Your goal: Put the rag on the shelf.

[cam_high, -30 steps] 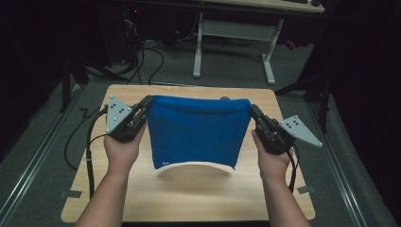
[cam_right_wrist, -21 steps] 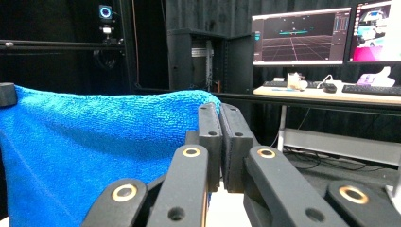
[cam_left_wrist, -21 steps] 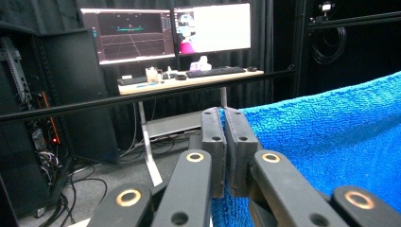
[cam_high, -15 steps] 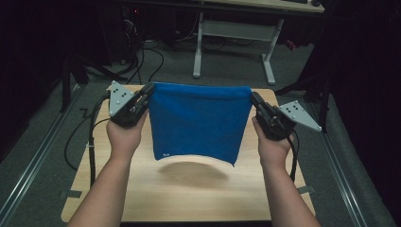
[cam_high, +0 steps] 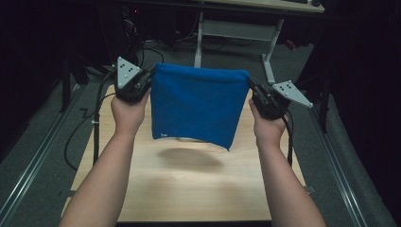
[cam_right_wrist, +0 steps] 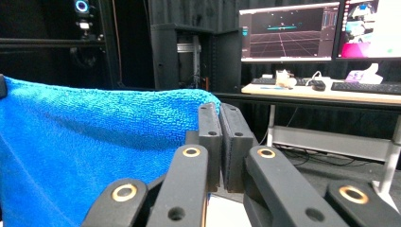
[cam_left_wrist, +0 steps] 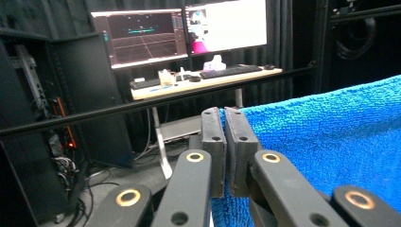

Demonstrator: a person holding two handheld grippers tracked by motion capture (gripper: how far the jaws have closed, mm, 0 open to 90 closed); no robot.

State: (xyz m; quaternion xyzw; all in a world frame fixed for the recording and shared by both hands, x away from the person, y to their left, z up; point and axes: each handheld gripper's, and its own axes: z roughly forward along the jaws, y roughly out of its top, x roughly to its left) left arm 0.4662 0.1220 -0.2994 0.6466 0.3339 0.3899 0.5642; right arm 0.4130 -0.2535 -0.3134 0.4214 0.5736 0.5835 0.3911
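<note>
The blue towel [cam_high: 198,106] is held in the air above the wooden desk [cam_high: 198,189], clear of its surface, and is stretched flat between the two grippers. Its upper edge runs nearly level from one gripper to the other; its lower edge hangs free, and a small white label is seen near the lower left corner. A soft shadow is cast on the desk beneath it.

The upper left corner of the towel is clamped by the left gripper [cam_high: 150,80]. In the left gripper view, the jaws are seen pressed together on the terry fabric [cam_left_wrist: 331,142], which extends away to the right of the left gripper [cam_left_wrist: 224,142]. The upper right corner is clamped in the same manner by the right gripper [cam_high: 251,92]. In the right gripper view, the towel [cam_right_wrist: 94,146] spreads to the left of the closed jaws of the right gripper [cam_right_wrist: 220,137].

Each gripper is carried in one hand, and both forearms enter from the lower edge of the high view. Cables trail from both grippers.

Beyond the desk, a second table with two lit monitors [cam_right_wrist: 288,35] and a keyboard is visible.
</note>
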